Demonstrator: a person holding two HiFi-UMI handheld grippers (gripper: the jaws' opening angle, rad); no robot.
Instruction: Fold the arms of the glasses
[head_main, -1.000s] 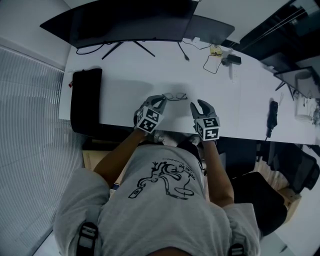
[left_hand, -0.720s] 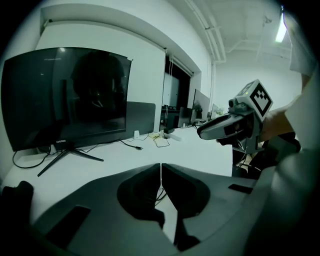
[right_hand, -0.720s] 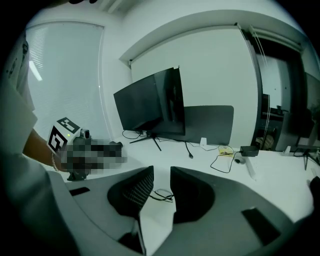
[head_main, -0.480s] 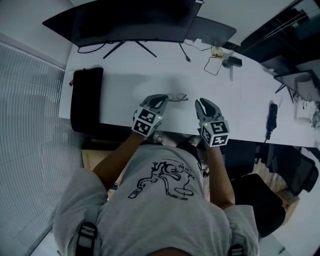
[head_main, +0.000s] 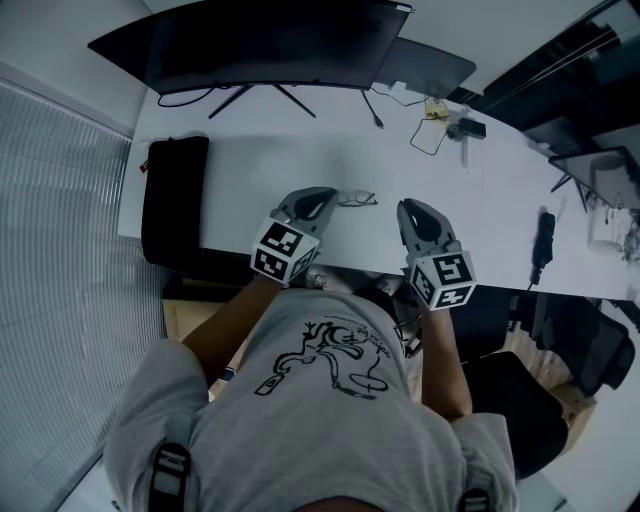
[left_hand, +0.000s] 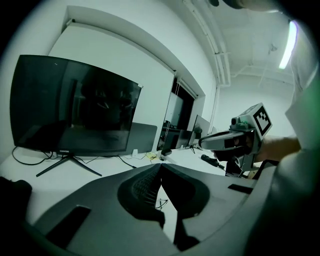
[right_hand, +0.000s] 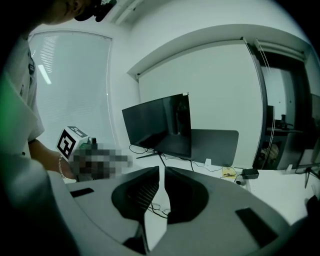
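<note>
The thin-framed glasses (head_main: 357, 199) lie on the white table (head_main: 250, 170), between and just beyond my two grippers; how their arms lie is too small to tell. My left gripper (head_main: 321, 202) hovers just left of them, shut and empty. My right gripper (head_main: 408, 210), to their right, has just been closing; its tips meet with nothing between them. The glasses (left_hand: 162, 204) show low through the jaw gap in the left gripper view. They also appear in the right gripper view (right_hand: 159, 210), well below the jaws.
A wide black monitor (head_main: 260, 45) stands at the back, with a dark panel (head_main: 430, 65) beside it. A black pad (head_main: 172, 200) lies at the table's left end. Cables and an adapter (head_main: 445, 115) sit at the back right, and a black device (head_main: 545, 232) at the right edge.
Both grippers have lifted off the table toward the camera, drawing back from the glasses. The right jaws have narrowed. The glasses stay where they were.
</note>
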